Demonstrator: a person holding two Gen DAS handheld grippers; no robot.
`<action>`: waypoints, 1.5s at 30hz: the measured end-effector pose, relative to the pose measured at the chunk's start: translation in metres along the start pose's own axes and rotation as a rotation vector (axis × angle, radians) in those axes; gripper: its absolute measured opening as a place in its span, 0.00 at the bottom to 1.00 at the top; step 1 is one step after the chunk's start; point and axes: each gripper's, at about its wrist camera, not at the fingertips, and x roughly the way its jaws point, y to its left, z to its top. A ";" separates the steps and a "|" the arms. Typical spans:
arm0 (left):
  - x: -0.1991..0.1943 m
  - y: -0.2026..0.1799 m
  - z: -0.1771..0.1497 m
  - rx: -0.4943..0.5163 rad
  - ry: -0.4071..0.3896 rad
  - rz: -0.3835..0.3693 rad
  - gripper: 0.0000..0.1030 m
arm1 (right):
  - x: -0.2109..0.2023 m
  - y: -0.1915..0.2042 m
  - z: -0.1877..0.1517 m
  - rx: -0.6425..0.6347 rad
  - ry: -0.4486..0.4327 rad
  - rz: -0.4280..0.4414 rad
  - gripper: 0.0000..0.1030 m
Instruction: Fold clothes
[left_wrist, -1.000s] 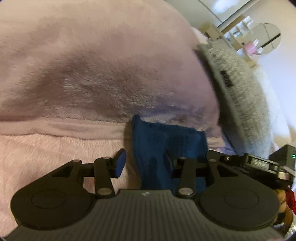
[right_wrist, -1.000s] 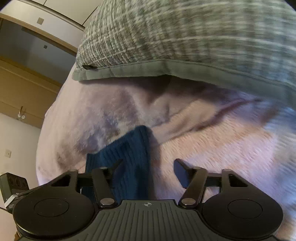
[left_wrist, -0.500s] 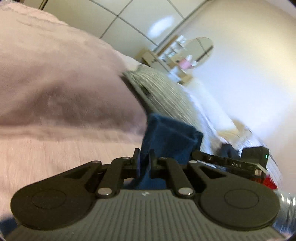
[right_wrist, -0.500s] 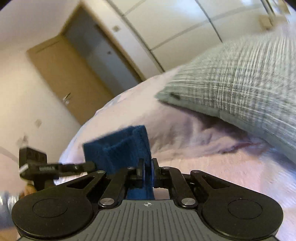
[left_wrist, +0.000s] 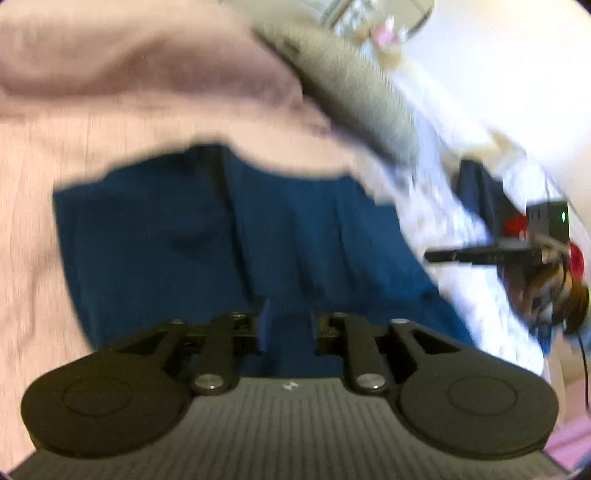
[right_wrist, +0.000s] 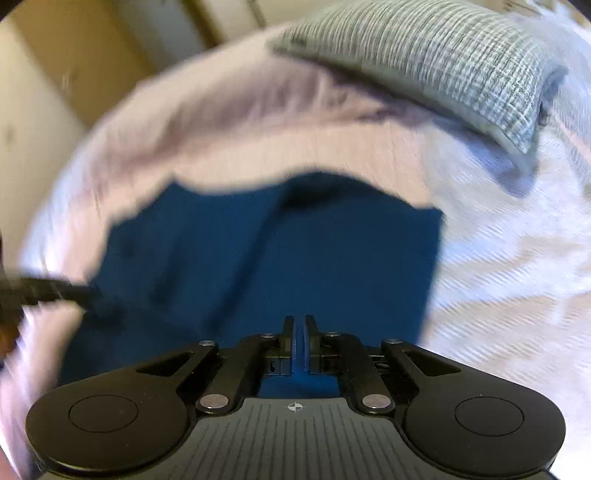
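A dark blue garment (left_wrist: 221, 236) lies spread on the pink fleece blanket (left_wrist: 92, 122), blurred by motion. My left gripper (left_wrist: 290, 319) hovers over its near edge; its jaws are opening, with blue cloth seen in the gap and the pads off it. My right gripper (right_wrist: 299, 321) is shut on a thin fold of the same blue garment (right_wrist: 295, 251) at its near edge. In the left wrist view the right gripper (left_wrist: 443, 256) pokes in from the right, by the garment's right side. In the right wrist view the left gripper (right_wrist: 55, 291) shows as a dark blur at the left edge.
A grey checked pillow (right_wrist: 443, 62) lies beyond the garment on the bed and also shows in the left wrist view as a grey pillow (left_wrist: 351, 85). A white sheet (right_wrist: 517, 277) covers the right side. Wooden doors (right_wrist: 55, 55) stand behind. A hand (left_wrist: 543, 295) holds the right gripper.
Both grippers closed on the blue garment's far edge, lifted it and carried it toward the near side. The garment now lies wide and flat. The left jaws have come apart again.
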 end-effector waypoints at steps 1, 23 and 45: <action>0.006 -0.002 0.006 -0.028 -0.023 0.008 0.33 | 0.005 0.001 0.005 0.077 -0.013 0.036 0.16; 0.044 -0.013 -0.004 -0.244 0.011 0.190 0.13 | 0.047 -0.010 -0.014 0.216 0.037 0.041 0.08; 0.051 -0.025 0.066 0.047 -0.127 0.293 0.08 | 0.040 0.036 0.036 -0.113 -0.217 -0.100 0.31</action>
